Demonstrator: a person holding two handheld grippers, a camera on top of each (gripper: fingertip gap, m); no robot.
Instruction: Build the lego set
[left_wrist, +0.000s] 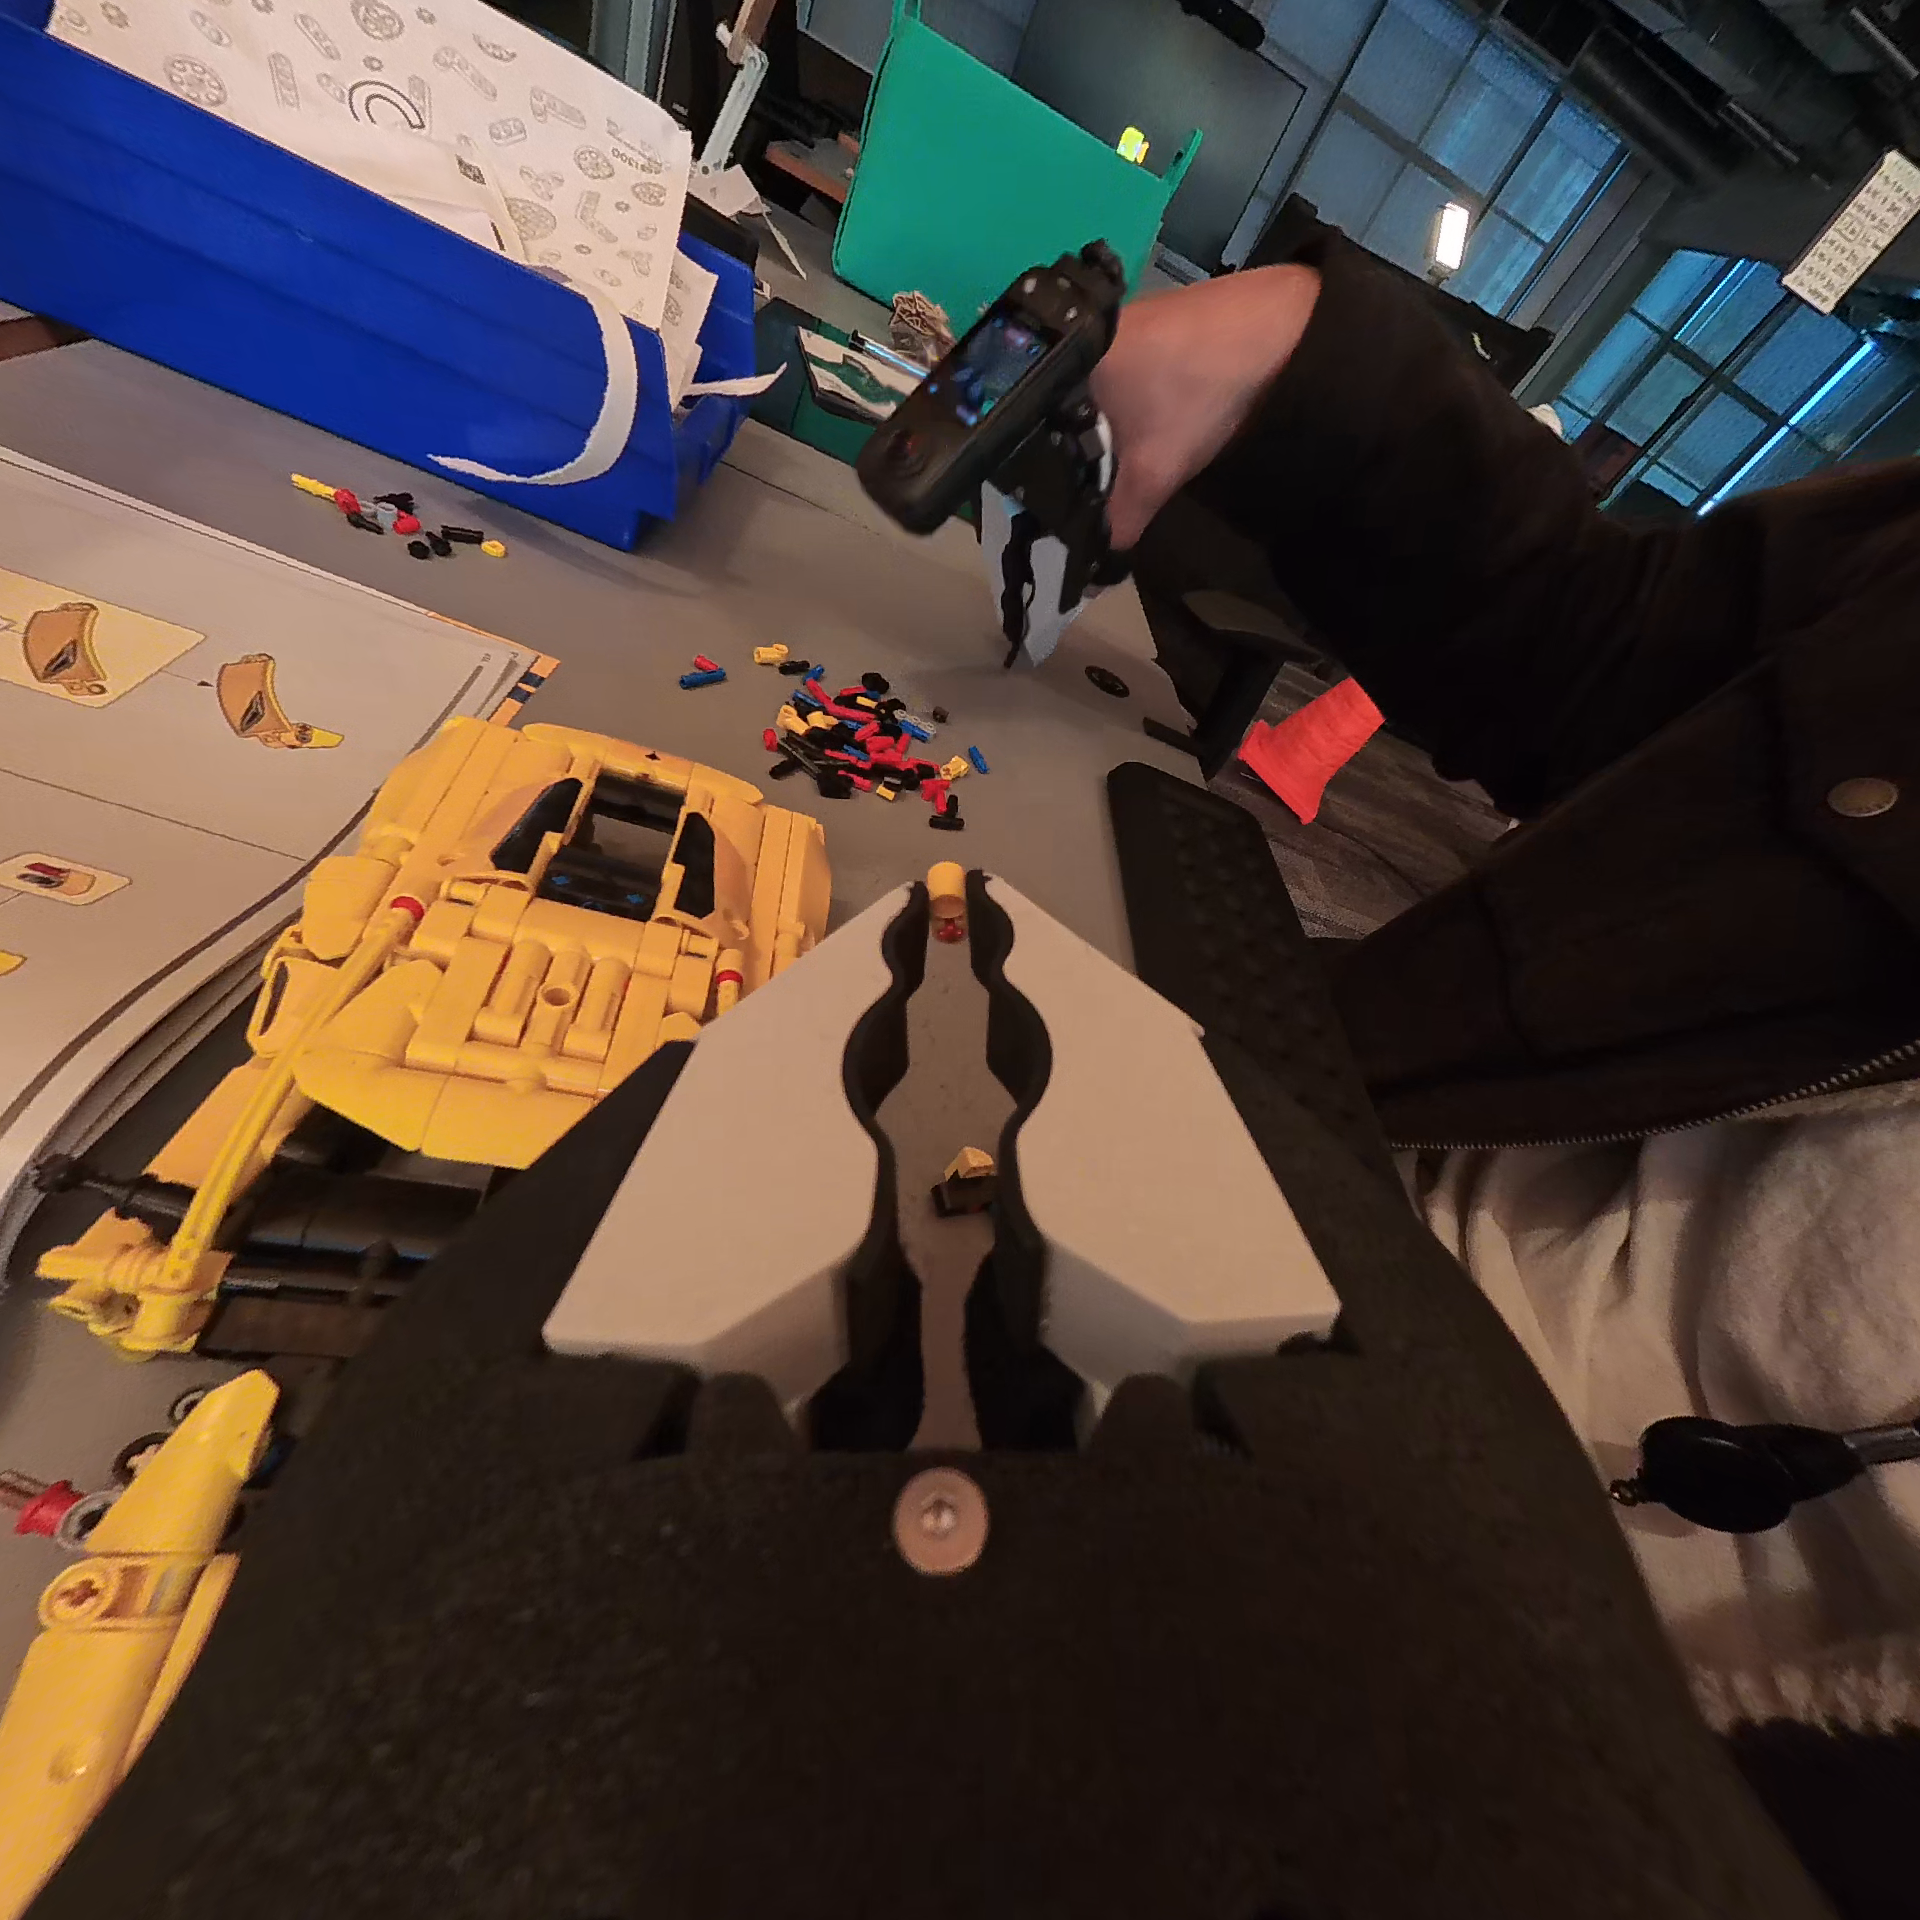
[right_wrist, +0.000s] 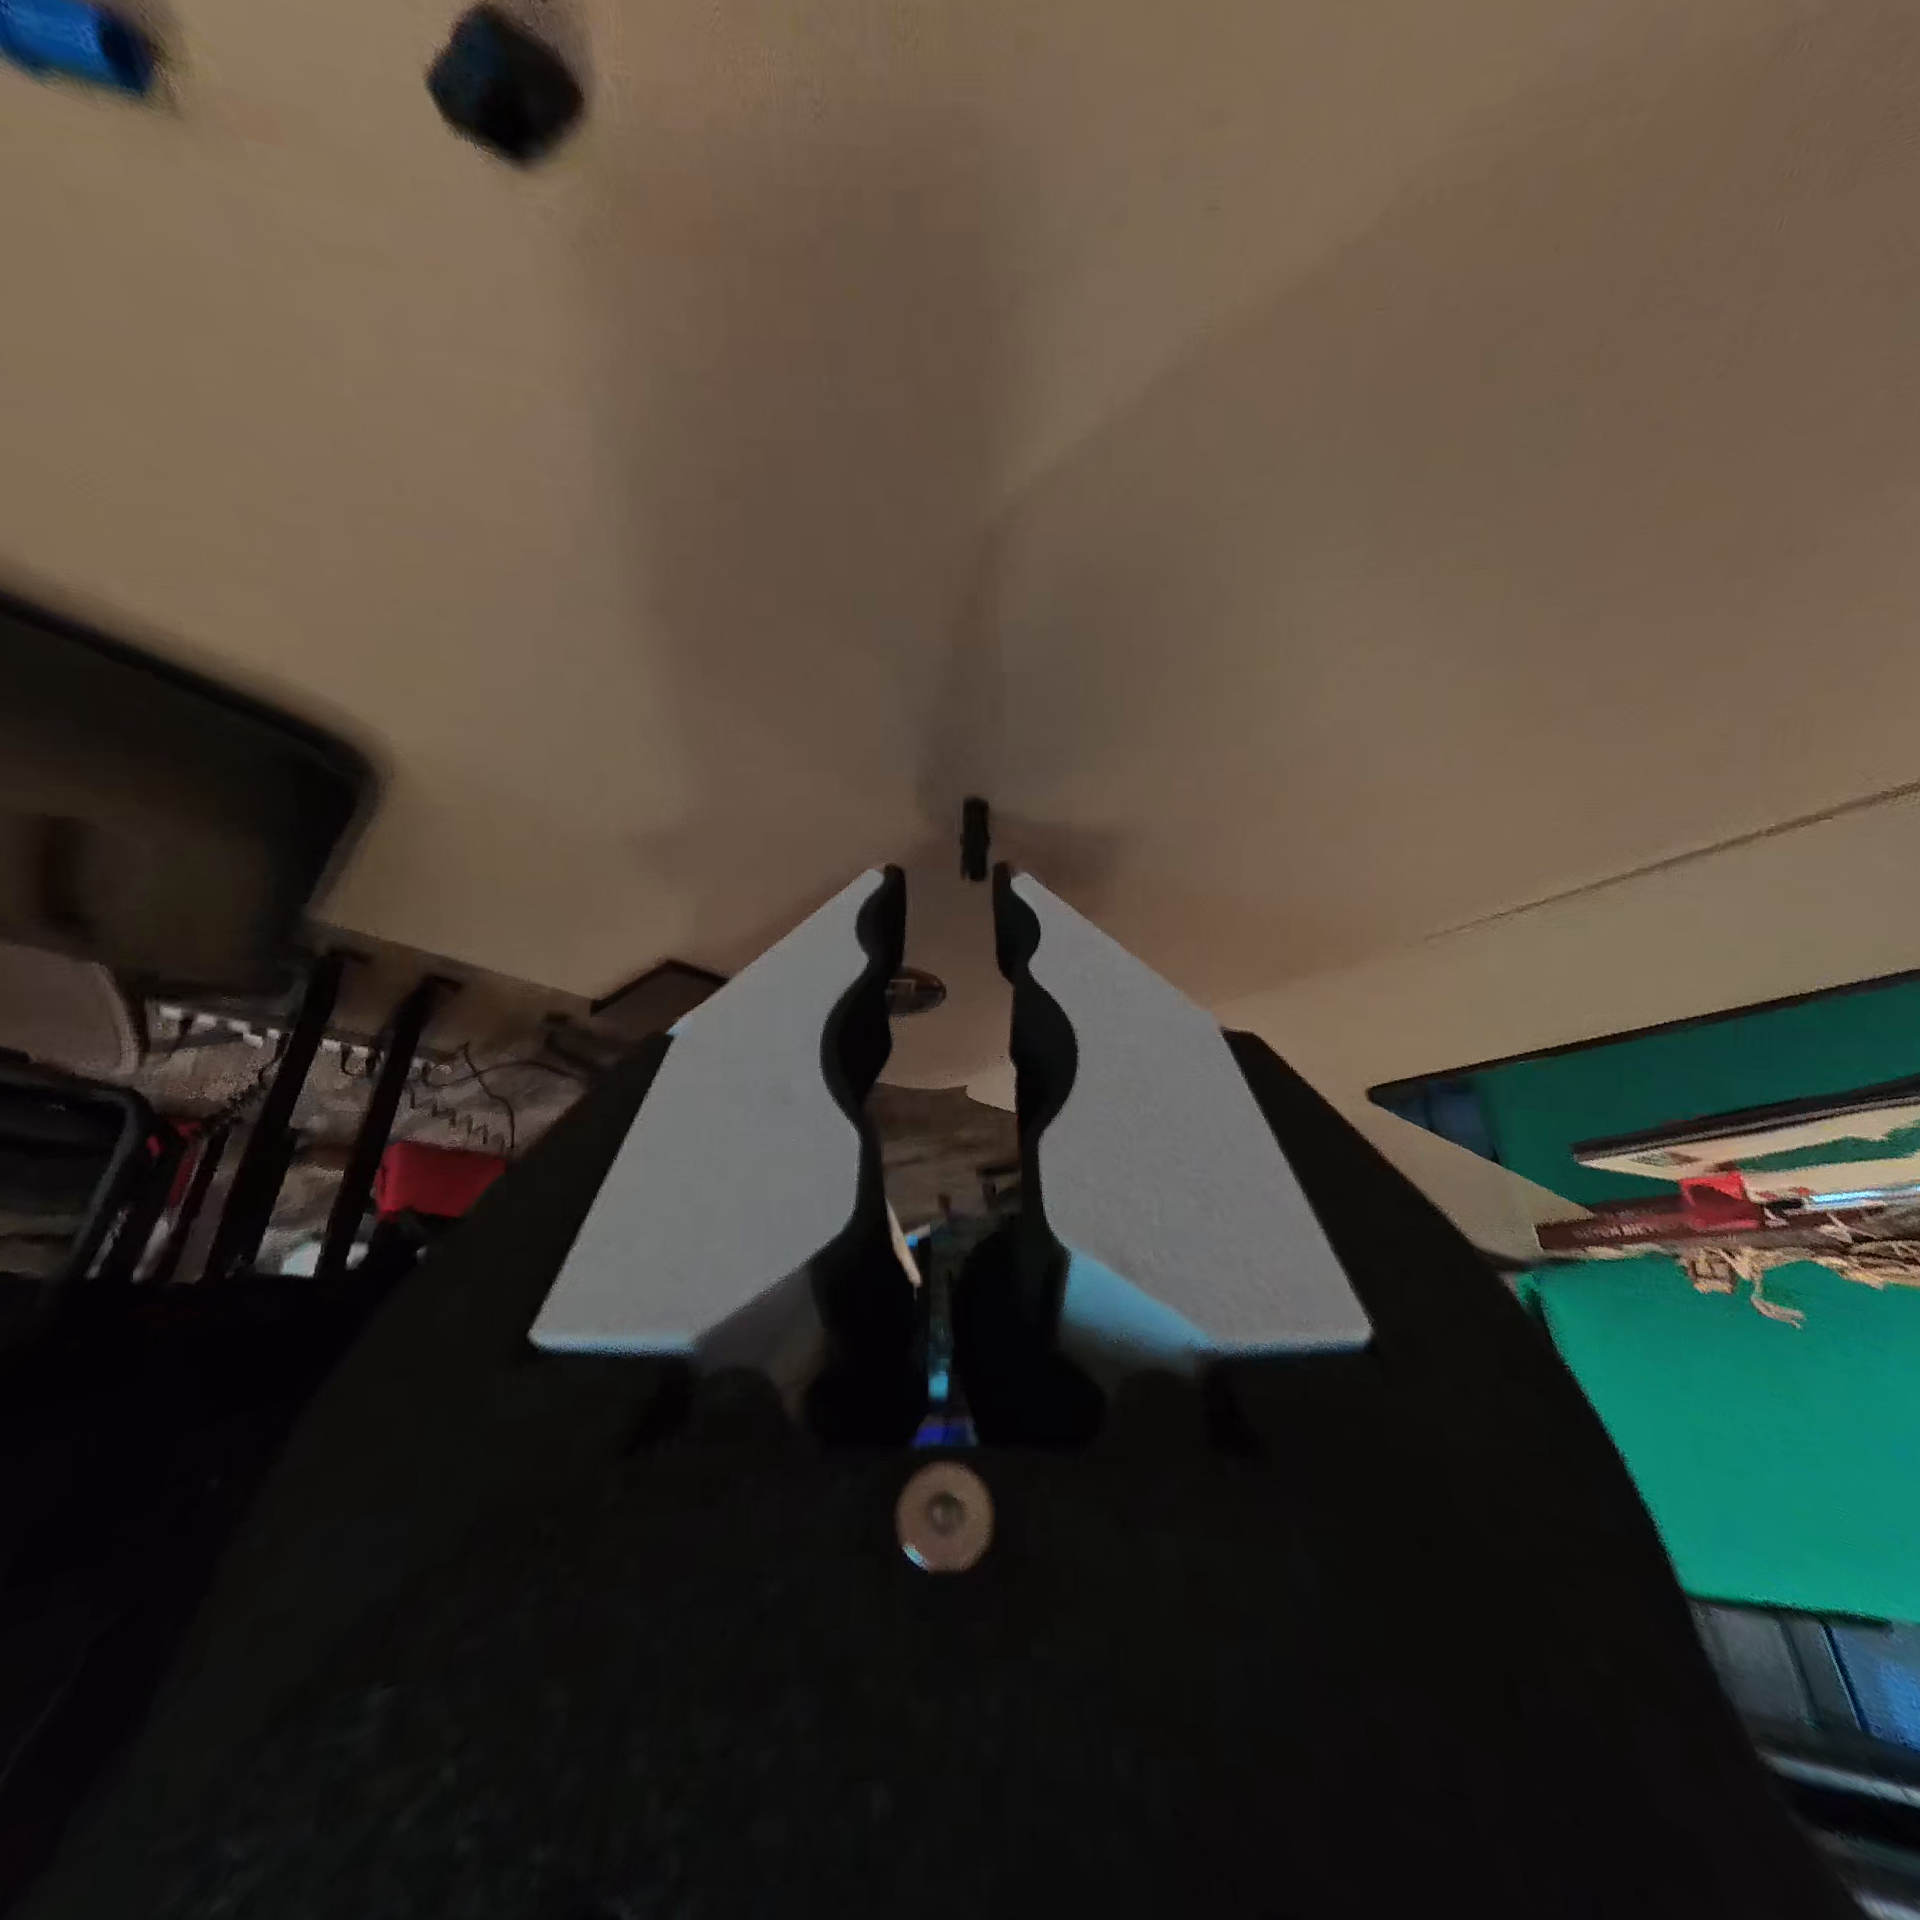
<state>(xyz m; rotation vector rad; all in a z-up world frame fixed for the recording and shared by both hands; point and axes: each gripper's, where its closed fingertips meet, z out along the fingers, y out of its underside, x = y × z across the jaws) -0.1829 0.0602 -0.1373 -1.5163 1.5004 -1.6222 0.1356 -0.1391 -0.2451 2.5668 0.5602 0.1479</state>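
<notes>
My left gripper (left_wrist: 948, 896) is shut on a small yellow piece with a red pin (left_wrist: 945, 891) and holds it at its fingertips above the grey table (left_wrist: 831, 561). The built yellow Lego car (left_wrist: 540, 966) lies just left of it. A pile of small red, blue, black and yellow pieces (left_wrist: 868, 740) lies beyond. My right gripper (left_wrist: 1023, 634) points down at the table, right of the pile. In the right wrist view the right gripper (right_wrist: 945, 873) has its jaws slightly apart. A small black pin (right_wrist: 974, 837) stands just past its tips, not clamped.
An open instruction booklet (left_wrist: 156, 727) lies left of the car. A blue bin (left_wrist: 312, 281) with paper bags stands at the back left. A black mat (left_wrist: 1216, 935) lies on the right. A loose yellow body part (left_wrist: 125, 1621) and a small yellow-black piece (left_wrist: 966, 1179) lie near me. The gap from one gripper's tips to the other's is roughly 40 cm.
</notes>
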